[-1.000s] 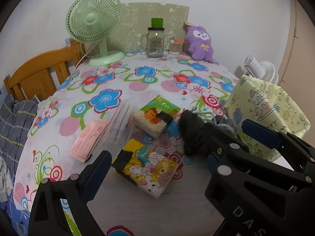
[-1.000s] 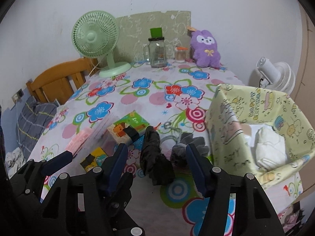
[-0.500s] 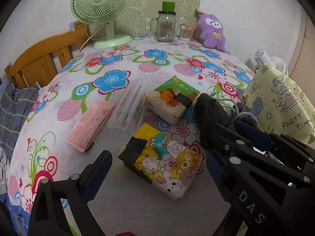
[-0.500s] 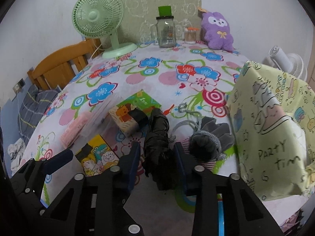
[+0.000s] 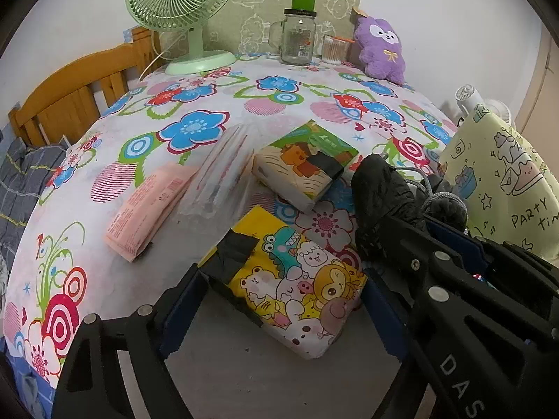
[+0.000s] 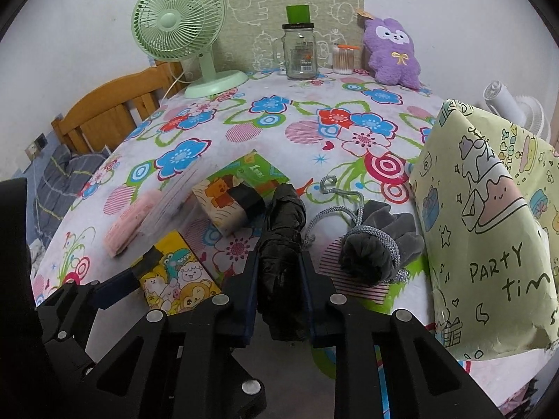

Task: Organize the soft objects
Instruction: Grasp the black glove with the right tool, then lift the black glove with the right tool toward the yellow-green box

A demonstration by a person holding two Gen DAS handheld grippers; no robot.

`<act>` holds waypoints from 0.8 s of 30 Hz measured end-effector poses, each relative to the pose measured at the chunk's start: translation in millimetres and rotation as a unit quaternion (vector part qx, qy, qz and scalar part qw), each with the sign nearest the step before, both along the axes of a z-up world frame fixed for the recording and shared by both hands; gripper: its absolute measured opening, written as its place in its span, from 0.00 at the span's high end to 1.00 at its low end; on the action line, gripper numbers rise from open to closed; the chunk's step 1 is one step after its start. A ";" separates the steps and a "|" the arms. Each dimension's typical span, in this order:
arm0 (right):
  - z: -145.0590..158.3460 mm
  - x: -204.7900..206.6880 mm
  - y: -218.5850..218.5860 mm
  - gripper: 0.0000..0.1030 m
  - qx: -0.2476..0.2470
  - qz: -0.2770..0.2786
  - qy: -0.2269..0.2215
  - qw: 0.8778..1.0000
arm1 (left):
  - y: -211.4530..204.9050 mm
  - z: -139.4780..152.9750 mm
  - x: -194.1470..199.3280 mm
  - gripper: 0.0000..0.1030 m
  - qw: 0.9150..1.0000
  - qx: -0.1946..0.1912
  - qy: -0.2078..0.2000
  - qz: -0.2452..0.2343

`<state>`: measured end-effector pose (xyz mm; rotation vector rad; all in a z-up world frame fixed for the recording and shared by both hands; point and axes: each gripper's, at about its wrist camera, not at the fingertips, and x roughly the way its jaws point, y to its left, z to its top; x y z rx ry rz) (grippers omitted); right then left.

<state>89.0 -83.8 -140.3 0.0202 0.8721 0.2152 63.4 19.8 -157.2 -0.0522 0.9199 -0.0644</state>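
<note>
The right tool is closing, its two blue pads pressed against either side of a black bundle that lies on the table and runs away from the tool between its fingers. Just right of that tool sits a grey drawstring pouch, its cord trailing ahead, and beyond it, further right, stands a pale yellow cartoon-print bag.

The left tool is also closing, its jaws wide apart around a yellow tissue pack printed with cartoon animals; the near end of the pack lies between the pads, but whether they touch it cannot be told. Ahead of this tool lies a green tissue pack, and to the left of it a clear packet and a pink packet. Far ahead at the table's back edge stand a green fan, a glass jar and a purple plush toy.
</note>
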 end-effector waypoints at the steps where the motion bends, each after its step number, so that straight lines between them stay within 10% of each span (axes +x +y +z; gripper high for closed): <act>1: 0.1 -0.8 -0.4 0.77 0.001 0.000 0.000 1.000 | -0.1 0.0 0.3 0.16 1.000 0.000 0.000 0.000; 24: 25.2 -16.2 -3.8 0.80 0.009 -0.003 -0.027 1.000 | -2.0 26.9 -12.2 0.22 0.999 0.000 -0.034 0.004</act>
